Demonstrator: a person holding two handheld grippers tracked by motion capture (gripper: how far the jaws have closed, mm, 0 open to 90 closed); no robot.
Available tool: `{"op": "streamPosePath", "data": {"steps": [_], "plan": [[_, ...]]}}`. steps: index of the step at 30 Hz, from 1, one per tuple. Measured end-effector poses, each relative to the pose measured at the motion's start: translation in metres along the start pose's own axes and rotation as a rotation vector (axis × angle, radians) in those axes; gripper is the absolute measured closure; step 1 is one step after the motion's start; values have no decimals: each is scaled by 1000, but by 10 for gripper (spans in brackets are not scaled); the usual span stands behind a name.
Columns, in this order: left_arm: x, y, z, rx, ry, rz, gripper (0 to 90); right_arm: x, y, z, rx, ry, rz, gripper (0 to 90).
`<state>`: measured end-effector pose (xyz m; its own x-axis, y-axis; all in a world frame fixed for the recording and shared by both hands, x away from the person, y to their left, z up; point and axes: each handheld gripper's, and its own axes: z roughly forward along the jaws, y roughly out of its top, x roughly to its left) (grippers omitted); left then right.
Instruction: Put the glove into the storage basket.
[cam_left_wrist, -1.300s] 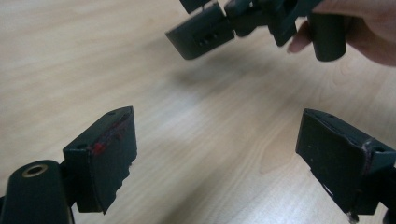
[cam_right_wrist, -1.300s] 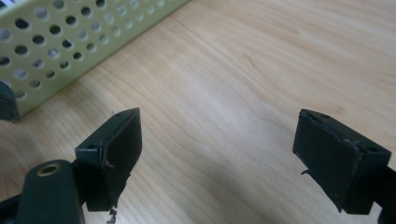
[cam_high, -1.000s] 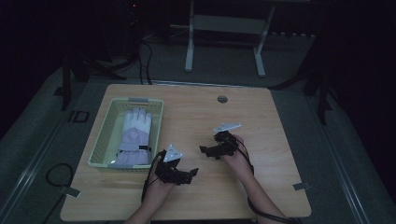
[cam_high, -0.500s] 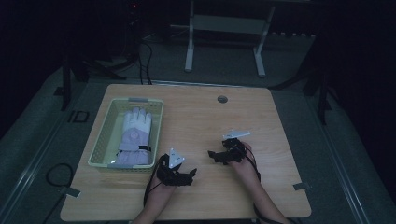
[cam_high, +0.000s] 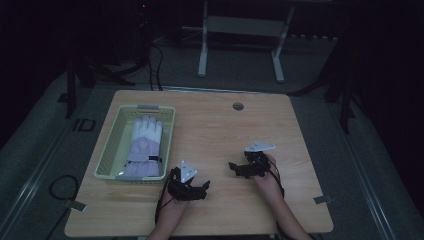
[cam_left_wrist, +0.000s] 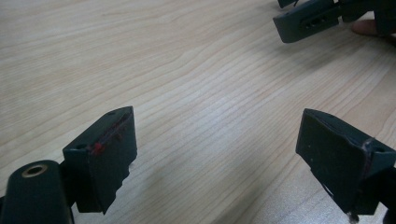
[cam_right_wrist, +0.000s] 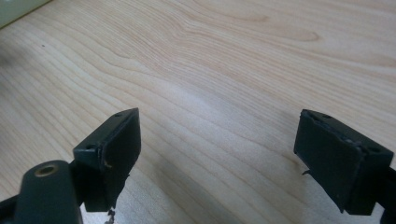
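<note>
Left gripper (cam_high: 202, 187), high view: sits low over the near part of the wooden counter (cam_high: 210, 130), just right of the near right corner of a pale green basket (cam_high: 111, 150), with its grey three-cornered plate on top. The person's left hand (cam_high: 172, 207) holds it from the bottom edge. Right gripper (cam_high: 234, 168): farther right and slightly farther from the person, jaws pointing toward the left gripper, the two near each other but apart. The person's right hand (cam_high: 267, 175) grips it. Basket stands on the left part of the counter; a white and lilac glove (cam_high: 144, 145) lies inside it, fingers pointing away from the person. A small round grommet (cam_high: 238, 106) sits near the far edge of the counter. Beyond the counter, a grey metal stand (cam_high: 240, 30) rises from the dim floor.

Left gripper view: left gripper (cam_left_wrist: 217, 151) has both black jaws spread wide, bare wood grain between them, nothing held. One jaw carries a small red mark. The right gripper's jaw tip (cam_left_wrist: 306, 21) shows at top right, close above the counter (cam_left_wrist: 187, 70).

Right gripper view: right gripper (cam_right_wrist: 217, 149) likewise stands wide apart and empty over the counter (cam_right_wrist: 224, 60). A sliver of the basket (cam_right_wrist: 18, 9) shows at the top left corner.
</note>
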<state>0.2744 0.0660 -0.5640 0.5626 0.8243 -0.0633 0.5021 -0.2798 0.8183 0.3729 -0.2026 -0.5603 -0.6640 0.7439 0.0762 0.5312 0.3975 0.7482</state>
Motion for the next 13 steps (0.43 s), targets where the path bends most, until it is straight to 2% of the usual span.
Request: {"op": "streamPosePath", "data": {"steps": [5, 13], "plan": [[-1, -3, -2, -21, 17, 12, 124, -1, -1, -3, -14, 2, -30, 145], [-2, -4, -1, -26, 18, 17, 124, -2, -3, -2, -19, -13, -30, 146]]}}
